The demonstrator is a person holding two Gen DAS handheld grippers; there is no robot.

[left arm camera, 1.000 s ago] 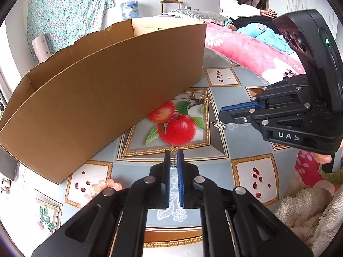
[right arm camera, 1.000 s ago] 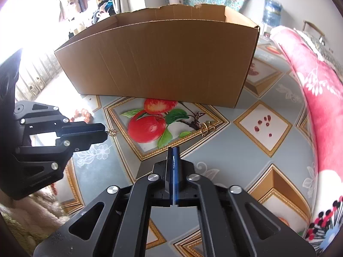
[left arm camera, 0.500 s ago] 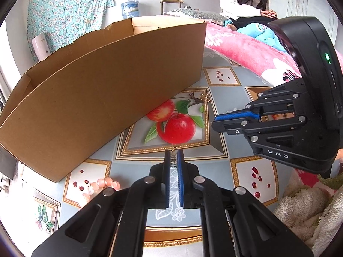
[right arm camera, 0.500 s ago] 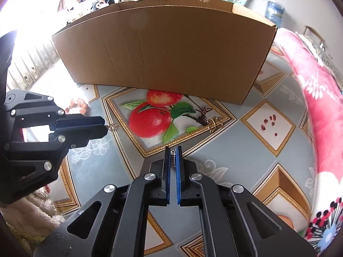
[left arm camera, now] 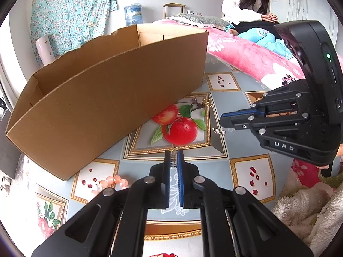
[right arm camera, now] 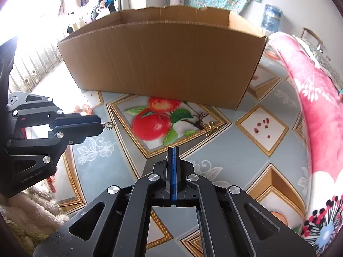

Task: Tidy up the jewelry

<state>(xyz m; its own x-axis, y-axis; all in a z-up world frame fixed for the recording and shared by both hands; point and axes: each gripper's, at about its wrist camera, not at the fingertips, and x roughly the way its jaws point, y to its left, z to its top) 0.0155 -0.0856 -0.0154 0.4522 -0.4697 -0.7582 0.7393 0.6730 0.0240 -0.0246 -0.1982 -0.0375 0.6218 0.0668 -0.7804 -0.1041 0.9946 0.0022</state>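
Pinching a small gold chain piece [right arm camera: 108, 125], the left hand-held gripper [right arm camera: 100, 125] sits at frame left. The right hand-held gripper [left arm camera: 220, 121] is pressed together; a tiny silver piece [left arm camera: 218, 131] at its tip is hard to make out.

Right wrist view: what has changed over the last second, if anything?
Little. The right hand-held gripper wobbled slightly and closed the small gap it showed half a second ago, still pinching the silver piece at its tip. The left hand-held gripper kept its gold piece. The box, earring and pink beads stayed put.
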